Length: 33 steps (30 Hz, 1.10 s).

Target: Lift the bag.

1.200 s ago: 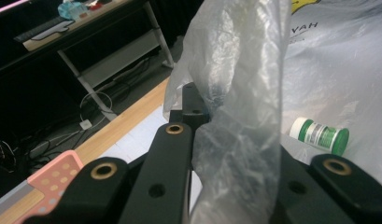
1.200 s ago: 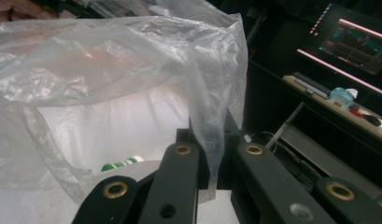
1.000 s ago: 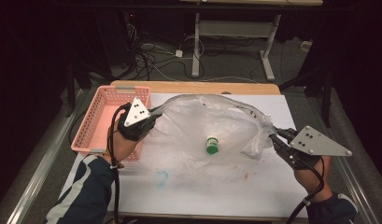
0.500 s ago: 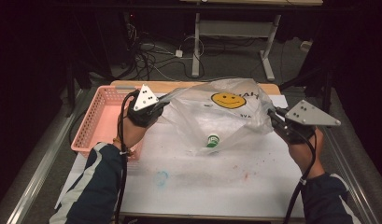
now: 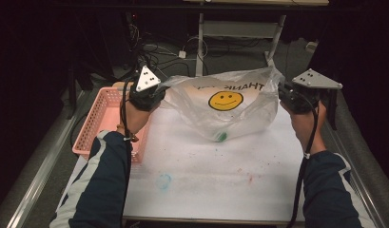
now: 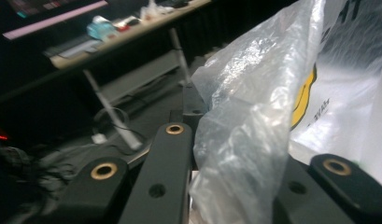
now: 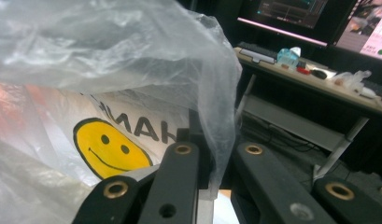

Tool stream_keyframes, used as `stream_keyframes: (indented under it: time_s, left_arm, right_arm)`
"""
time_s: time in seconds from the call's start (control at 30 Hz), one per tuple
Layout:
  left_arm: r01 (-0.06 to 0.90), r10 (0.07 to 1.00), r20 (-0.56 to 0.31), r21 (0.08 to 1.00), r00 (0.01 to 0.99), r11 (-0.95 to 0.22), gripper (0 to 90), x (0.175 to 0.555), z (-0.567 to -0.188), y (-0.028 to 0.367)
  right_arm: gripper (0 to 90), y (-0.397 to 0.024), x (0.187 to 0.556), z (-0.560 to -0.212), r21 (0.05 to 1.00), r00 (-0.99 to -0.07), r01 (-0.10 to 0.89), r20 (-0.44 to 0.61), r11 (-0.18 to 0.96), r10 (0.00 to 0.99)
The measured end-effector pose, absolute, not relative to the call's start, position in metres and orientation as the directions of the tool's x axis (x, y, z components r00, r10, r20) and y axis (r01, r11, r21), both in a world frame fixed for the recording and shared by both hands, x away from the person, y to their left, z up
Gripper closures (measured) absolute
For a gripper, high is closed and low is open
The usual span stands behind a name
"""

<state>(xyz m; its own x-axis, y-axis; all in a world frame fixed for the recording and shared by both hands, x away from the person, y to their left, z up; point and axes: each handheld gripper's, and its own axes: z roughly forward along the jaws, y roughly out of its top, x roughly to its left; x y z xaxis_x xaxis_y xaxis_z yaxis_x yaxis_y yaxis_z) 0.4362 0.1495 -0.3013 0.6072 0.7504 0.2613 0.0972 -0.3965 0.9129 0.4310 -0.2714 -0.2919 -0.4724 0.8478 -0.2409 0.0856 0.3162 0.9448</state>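
The bag [image 5: 230, 107], clear plastic with a yellow smiley and dark lettering, hangs stretched above the far half of the white table [image 5: 216, 185], its bottom sagging onto the surface. The left gripper [image 5: 160, 94] is clenched on the bag's left edge, and the left gripper view shows the plastic [image 6: 244, 140] pinched between its black jaws. The right gripper [image 5: 281, 92] is clenched on the right edge, the film [image 7: 179, 60] draped over its jaws. A green cap [image 5: 221, 136] shows through the bag near its bottom. A pink basket [image 5: 94, 126] sits at the table's left, beside the left forearm.
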Motion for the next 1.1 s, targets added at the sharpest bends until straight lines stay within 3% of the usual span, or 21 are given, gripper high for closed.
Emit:
stream_keyframes:
  time_s: [0.37,0.7,0.8,1.1]
  left_arm:
    - [0.075,0.776,0.272,0.922,0.570,-0.379,86.2,0.433,-0.271,0.162]
    - [0.113,0.785,0.281,0.908,0.552,-0.405,85.6,0.455,-0.279,0.152]
    - [0.132,0.792,0.267,0.908,0.549,-0.397,77.8,0.464,-0.285,0.146]
    - [0.133,0.808,0.286,0.904,0.515,-0.405,69.3,0.478,-0.293,0.132]
  right_arm:
    - [90.0,-0.265,0.428,-0.254,0.961,-0.448,0.058,-0.217,0.271,0.867]
    - [90.0,-0.270,0.427,-0.240,0.966,-0.415,0.040,-0.215,0.254,0.884]
    - [90.0,-0.268,0.436,-0.246,0.960,-0.398,0.067,-0.226,0.273,0.889]
    - [90.0,-0.276,0.471,-0.261,0.950,-0.332,0.148,-0.215,0.275,0.918]
